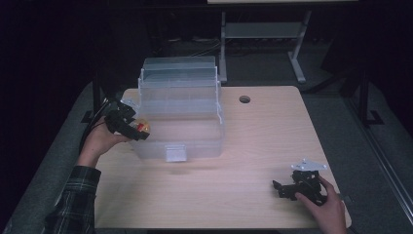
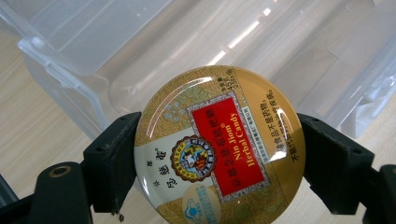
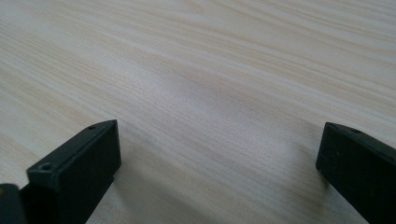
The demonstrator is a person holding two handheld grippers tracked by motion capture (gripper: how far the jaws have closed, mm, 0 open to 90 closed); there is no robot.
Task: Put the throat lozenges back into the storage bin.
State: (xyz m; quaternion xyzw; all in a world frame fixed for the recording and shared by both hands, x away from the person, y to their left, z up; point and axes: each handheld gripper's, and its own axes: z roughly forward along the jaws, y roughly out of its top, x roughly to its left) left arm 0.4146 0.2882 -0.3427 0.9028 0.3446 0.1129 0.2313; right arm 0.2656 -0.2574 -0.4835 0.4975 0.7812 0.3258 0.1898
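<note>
A round gold candy tin [image 2: 217, 147] with a red label is clamped between the jaws of my left gripper [image 1: 139, 130], which is shut on it. The tin [image 1: 142, 127] hangs at the left wall of a clear plastic storage box [image 1: 180, 124] that stands open on the wooden table, its lid raised behind it. The box wall [image 2: 140, 56] lies just beyond the tin in the left gripper view. My right gripper [image 1: 282, 187] rests low at the table's front right, jaws wide apart, with bare wood [image 3: 215, 107] between them.
The wooden table [image 1: 263, 141] has a round cable hole [image 1: 244, 99] at the back right. A white latch [image 1: 176, 153] sticks out at the box's front. Beyond the table stands a white desk frame [image 1: 263, 34] on a dark floor.
</note>
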